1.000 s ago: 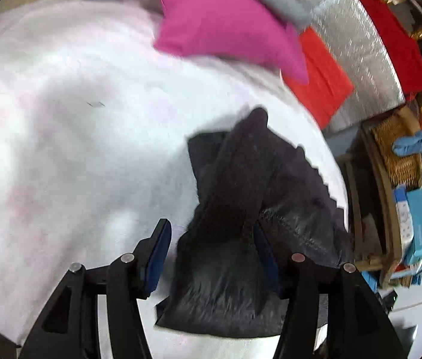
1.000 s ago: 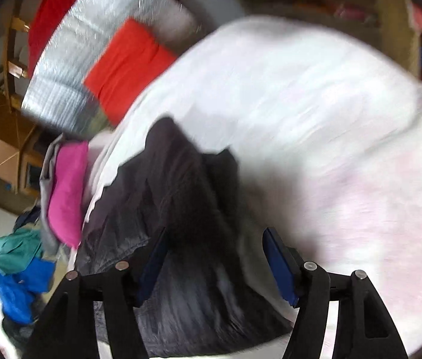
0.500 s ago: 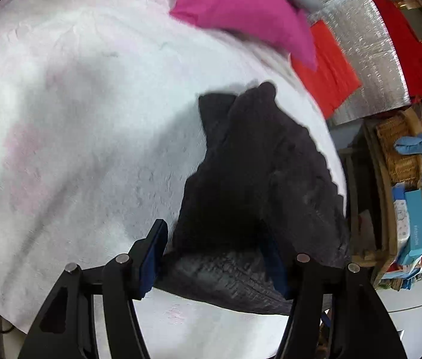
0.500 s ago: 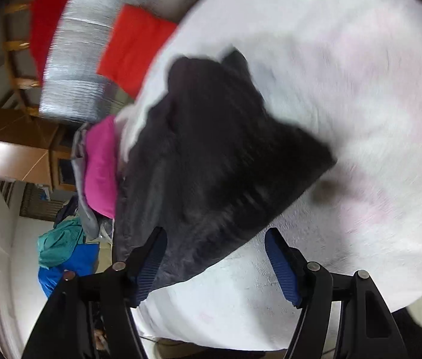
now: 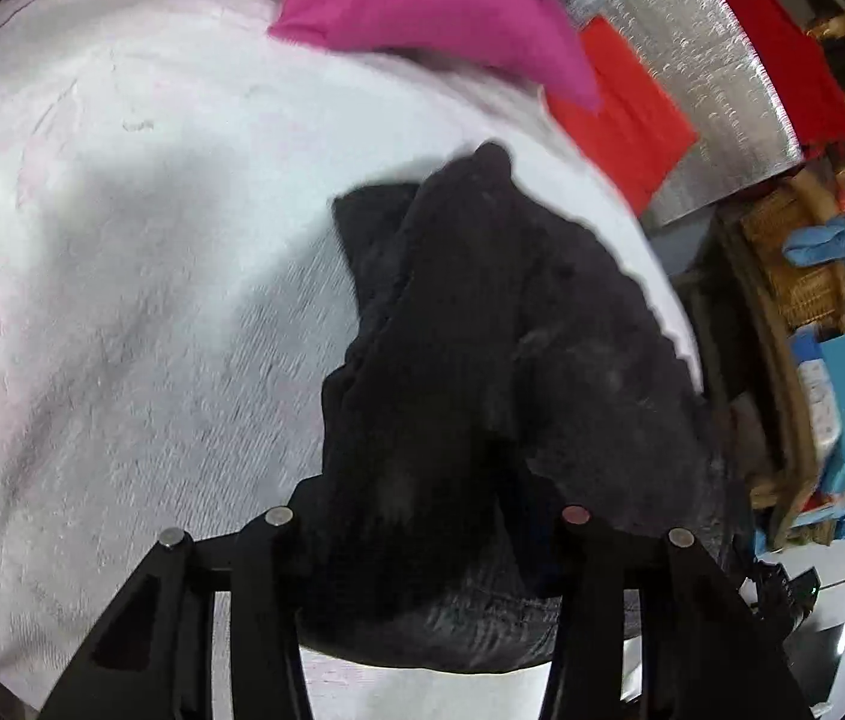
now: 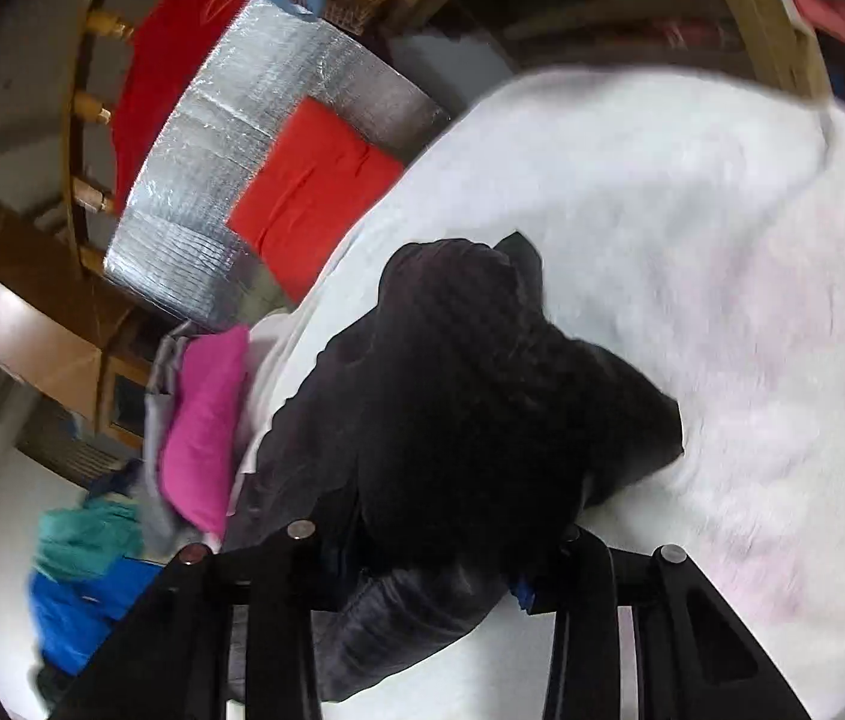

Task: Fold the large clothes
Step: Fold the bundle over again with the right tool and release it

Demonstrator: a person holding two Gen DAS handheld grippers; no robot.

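Observation:
A black garment lies bunched on a white, faintly pink cover, near its edge. My left gripper has its jaws closing on the near end of the garment; cloth fills the gap and hides both pads. The right wrist view shows the same black garment on the white cover. My right gripper is also closing, with a thick fold of the garment packed between its fingers. Only a sliver of its blue right pad shows.
A folded pink garment lies at the cover's far edge, with a red cloth on a silver quilted pad beyond. A wicker basket and boxes stand at the right. Teal and blue clothes are heaped left of the right gripper.
Both grippers have moved down and forward onto the black garment. Their jaws have narrowed, and the blue pads that showed before are now buried in cloth.

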